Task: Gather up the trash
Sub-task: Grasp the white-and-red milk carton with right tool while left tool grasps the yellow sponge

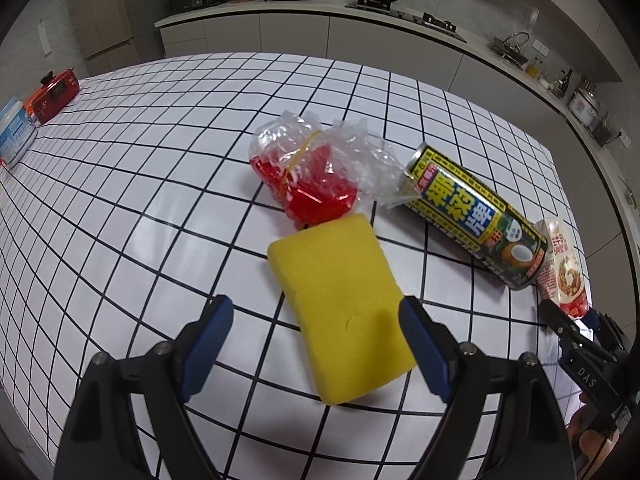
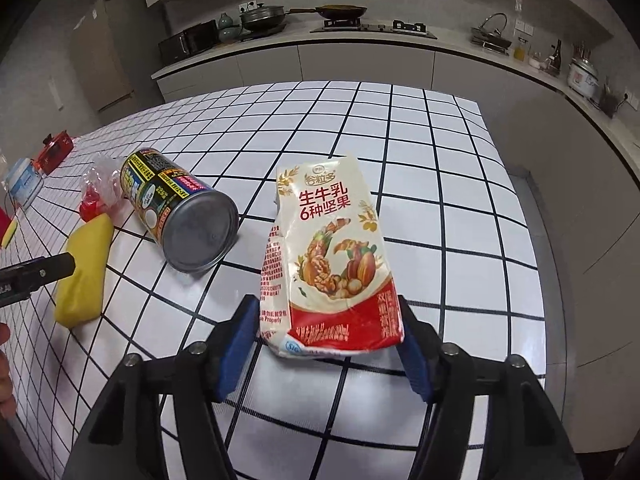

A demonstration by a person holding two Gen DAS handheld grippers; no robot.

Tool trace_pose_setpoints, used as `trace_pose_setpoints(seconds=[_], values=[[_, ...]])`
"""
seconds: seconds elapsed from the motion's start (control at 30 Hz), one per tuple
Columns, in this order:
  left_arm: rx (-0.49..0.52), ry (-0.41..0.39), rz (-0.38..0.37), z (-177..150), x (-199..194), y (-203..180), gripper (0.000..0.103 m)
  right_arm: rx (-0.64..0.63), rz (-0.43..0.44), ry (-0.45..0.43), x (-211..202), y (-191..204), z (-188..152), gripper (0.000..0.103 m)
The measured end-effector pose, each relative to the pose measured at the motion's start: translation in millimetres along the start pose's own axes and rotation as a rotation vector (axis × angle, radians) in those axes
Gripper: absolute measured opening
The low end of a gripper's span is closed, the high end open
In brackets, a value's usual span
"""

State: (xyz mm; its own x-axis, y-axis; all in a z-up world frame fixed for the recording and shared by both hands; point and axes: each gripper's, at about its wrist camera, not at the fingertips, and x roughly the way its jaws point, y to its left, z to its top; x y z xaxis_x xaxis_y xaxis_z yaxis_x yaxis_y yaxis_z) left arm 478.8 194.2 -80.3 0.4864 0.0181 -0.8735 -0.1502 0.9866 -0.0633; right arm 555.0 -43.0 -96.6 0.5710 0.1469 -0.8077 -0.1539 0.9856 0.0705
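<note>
The milk carton (image 2: 332,256) lies flat on the checked desk (image 2: 460,200), and its long side runs straight away from the right gripper (image 2: 326,344). Its red bottom end sits between the two blue fingers (image 2: 236,348), one on each side. The fingers are spread about as wide as the carton — the right one looks like it touches the carton's edge, the left one is just beside it. I cannot tell if they squeeze it yet, so I would not call it held. The right hand is the near one for this piece of trash; it only needs to close.

The left gripper (image 1: 316,344) hangs over the yellow sponge (image 1: 340,308) with its fingers spread wide, pinching nothing. The sponge lies slanted between them. Past it are the can (image 1: 476,216) on its side and the crumpled plastic bag (image 1: 316,168) — both nearer the left hand.
</note>
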Motion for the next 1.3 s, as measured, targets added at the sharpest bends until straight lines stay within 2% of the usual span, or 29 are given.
trace_pose_setpoints(seconds=[0.1,0.33,0.4,0.47,0.57,0.8,1.0,1.2,1.3], values=[[0.002,-0.001,0.004,-0.5,-0.8,0.8,0.086,-0.023,-0.008,-0.005,5.5,7.0,6.7,0.076],[-0.012,0.001,0.018,-1.5,-0.3,6.7,0.086,-0.044,-0.007,0.006,21.3,12.3,25.5,0.076],[-0.017,0.004,0.019,-1.6,0.6,8.5,0.086,-0.027,0.000,-0.012,17.8,10.0,26.6,0.062],[-0.017,0.006,0.019,-2.9,0.6,9.6,0.086,-0.014,-0.008,-0.014,15.6,7.1,24.5,0.062],[-0.012,0.010,0.017,-3.5,2.6,7.6,0.086,0.012,-0.031,-0.019,9.4,3.1,16.4,0.062],[0.003,0.028,-0.011,-6.3,8.9,-4.0,0.086,0.172,-0.190,-0.063,-25.1,-19.2,-18.8,0.062],[0.035,0.027,-0.006,-3.3,17.4,-18.1,0.089,0.242,-0.189,-0.069,-46.7,-24.9,-41.7,0.062],[0.010,0.060,-0.013,2.2,25.5,-22.7,0.091,0.294,-0.221,-0.096,-66.2,-33.8,-54.8,0.062],[-0.008,0.040,0.013,4.5,23.9,-21.6,0.091,0.312,-0.232,-0.104,-74.8,-39.3,-60.4,0.062]])
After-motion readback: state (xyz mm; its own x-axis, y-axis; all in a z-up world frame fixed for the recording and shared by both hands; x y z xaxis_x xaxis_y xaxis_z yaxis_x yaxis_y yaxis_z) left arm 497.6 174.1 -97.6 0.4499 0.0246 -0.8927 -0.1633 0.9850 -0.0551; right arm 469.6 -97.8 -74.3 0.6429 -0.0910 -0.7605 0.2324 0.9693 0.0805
